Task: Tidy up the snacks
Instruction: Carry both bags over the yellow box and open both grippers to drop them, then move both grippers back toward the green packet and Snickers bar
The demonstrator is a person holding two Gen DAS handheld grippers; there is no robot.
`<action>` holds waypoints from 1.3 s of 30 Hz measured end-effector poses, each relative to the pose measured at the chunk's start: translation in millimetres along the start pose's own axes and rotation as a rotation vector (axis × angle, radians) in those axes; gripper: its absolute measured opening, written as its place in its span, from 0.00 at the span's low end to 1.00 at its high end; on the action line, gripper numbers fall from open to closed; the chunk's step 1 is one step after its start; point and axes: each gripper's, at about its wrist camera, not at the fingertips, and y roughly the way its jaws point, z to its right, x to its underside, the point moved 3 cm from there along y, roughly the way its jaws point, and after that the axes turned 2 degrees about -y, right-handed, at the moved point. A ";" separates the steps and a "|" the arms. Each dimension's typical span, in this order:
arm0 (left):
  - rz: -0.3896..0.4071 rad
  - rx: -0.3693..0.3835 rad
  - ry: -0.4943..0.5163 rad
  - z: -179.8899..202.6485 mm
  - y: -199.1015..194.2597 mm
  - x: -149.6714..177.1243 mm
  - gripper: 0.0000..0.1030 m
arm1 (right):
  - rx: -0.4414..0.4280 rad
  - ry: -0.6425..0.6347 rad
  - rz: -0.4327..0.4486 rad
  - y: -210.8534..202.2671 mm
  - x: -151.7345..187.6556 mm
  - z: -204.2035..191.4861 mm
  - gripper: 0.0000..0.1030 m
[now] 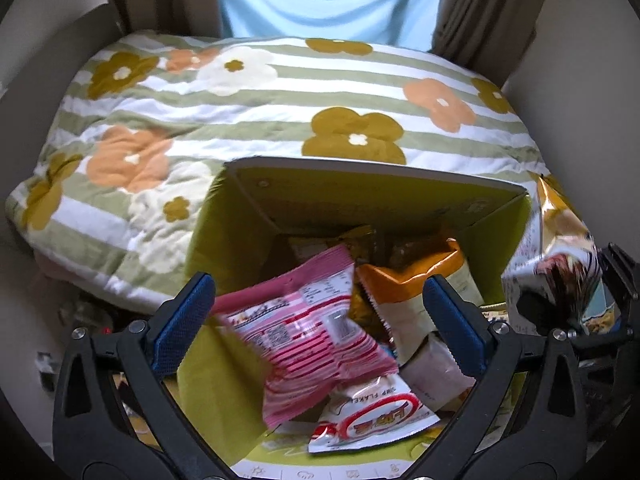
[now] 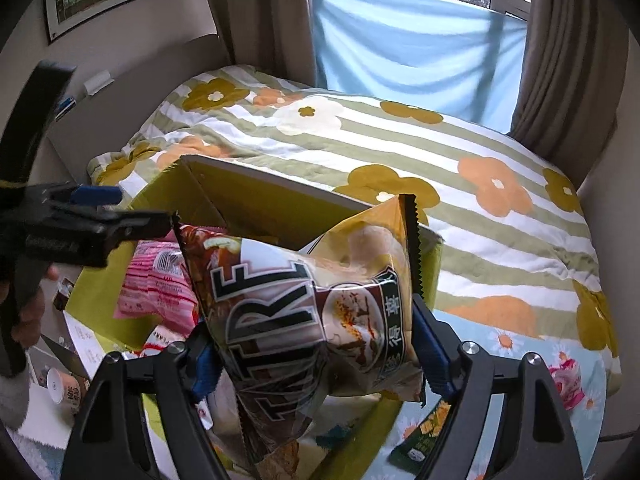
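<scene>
A green cardboard box (image 1: 224, 216) stands open on the bed and holds several snack packets. My left gripper (image 1: 316, 316) is open right above the box; a pink-striped packet (image 1: 308, 332) lies loose between its fingers, blurred, over the box's contents. An orange-and-white bag (image 1: 416, 288) and a red-and-white packet (image 1: 372, 420) lie in the box. My right gripper (image 2: 316, 356) is shut on a large brown-and-gold chip bag (image 2: 304, 312) and holds it above the box's (image 2: 256, 196) right side. The left gripper (image 2: 100, 216) shows at the left of the right wrist view.
A striped floral quilt (image 1: 280, 100) covers the bed behind the box. Curtains and a blue cloth (image 2: 412, 48) hang at the window. A dark green snack packet (image 2: 424, 440) lies on a light blue floral sheet (image 2: 520, 360) to the right of the box. A cup (image 2: 64, 386) lies low left.
</scene>
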 end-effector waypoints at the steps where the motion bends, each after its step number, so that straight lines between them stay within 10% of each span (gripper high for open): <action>1: 0.001 0.000 -0.006 -0.6 -1.5 2.2 1.00 | -0.003 0.007 -0.006 3.5 -2.9 0.3 0.81; 5: 0.003 -0.015 -0.014 -3.0 -7.4 10.2 1.00 | -0.002 0.017 0.028 6.9 -7.4 -1.2 0.99; 22: 0.045 -0.015 -0.042 -11.9 -47.7 40.5 1.00 | -0.012 0.051 0.064 -37.3 6.3 -15.2 0.99; 39: 0.088 0.170 0.109 82.9 -67.6 47.6 1.00 | 0.187 0.217 0.119 -129.1 47.6 40.1 0.99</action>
